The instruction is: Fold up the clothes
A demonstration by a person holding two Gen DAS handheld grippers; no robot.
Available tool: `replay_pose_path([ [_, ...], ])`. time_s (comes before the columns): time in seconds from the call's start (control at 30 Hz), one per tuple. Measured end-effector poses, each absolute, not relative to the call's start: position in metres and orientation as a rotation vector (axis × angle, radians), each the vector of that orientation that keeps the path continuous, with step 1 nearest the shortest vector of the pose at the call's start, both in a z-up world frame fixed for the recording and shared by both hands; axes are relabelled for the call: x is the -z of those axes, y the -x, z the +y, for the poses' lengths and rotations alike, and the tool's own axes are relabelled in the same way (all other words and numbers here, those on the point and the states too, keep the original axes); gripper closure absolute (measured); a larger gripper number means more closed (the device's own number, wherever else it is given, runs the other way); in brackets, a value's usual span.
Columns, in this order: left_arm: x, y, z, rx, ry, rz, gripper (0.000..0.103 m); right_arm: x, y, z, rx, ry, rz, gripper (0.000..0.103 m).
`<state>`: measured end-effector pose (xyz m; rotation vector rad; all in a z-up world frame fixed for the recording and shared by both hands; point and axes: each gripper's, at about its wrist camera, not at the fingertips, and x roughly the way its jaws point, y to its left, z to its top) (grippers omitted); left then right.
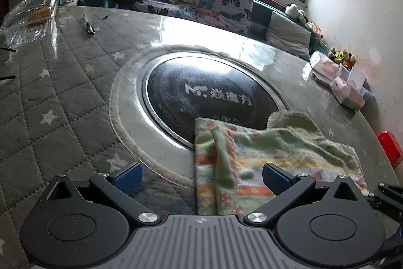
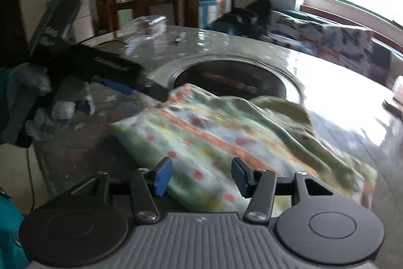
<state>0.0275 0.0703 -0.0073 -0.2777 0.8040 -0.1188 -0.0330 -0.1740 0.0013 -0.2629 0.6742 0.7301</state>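
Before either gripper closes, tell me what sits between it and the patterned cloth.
Nothing visible does. The left gripper stands open right over the near left edge of the patterned cloth, and the right gripper stands open over its near edge too. The cloth's far end lies partly over the round black cooktop, not under anything.

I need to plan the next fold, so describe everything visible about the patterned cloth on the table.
The patterned cloth is a soft, fuzzy-looking piece in pale green with orange, yellow and light-blue stripes and small red flowers. It lies loosely folded and rumpled on the table, one flap doubled over near its left edge. Its far edge overlaps the dark round inset in the table's middle. Both tools stand open just above its near edge; neither grips it.
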Motion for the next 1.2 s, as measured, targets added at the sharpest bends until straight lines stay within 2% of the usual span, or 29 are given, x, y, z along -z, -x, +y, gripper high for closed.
replay_pose_path([
  [0.4, 0.009, -0.027, 0.09, 0.094, 0.386, 0.826, 0.0, 0.005, 0.045, -0.092, -0.955, 0.511, 0.618, 0.049],
  [0.57, 0.009, -0.029, 0.094, 0.12, 0.459, 0.841, 0.0, 0.014, 0.043, -0.076, -0.954, 0.545, 0.627, 0.052],
  [0.6, 0.009, -0.03, 0.095, 0.121, 0.475, 0.843, 0.0, 0.015, 0.043, -0.075, -0.953, 0.545, 0.629, 0.054],
  [0.67, 0.009, -0.031, 0.096, 0.123, 0.511, 0.848, 0.0, 0.017, 0.041, -0.075, -0.94, 0.536, 0.632, 0.067],
  [0.87, 0.01, -0.033, 0.096, 0.127, 0.603, 0.867, 0.0, 0.011, 0.036, -0.085, -0.937, 0.426, 0.634, 0.084],
  [1.2, 0.012, -0.035, 0.093, 0.131, 0.759, 0.901, 0.0, -0.013, 0.032, -0.113, -0.927, 0.275, 0.601, 0.09],
])
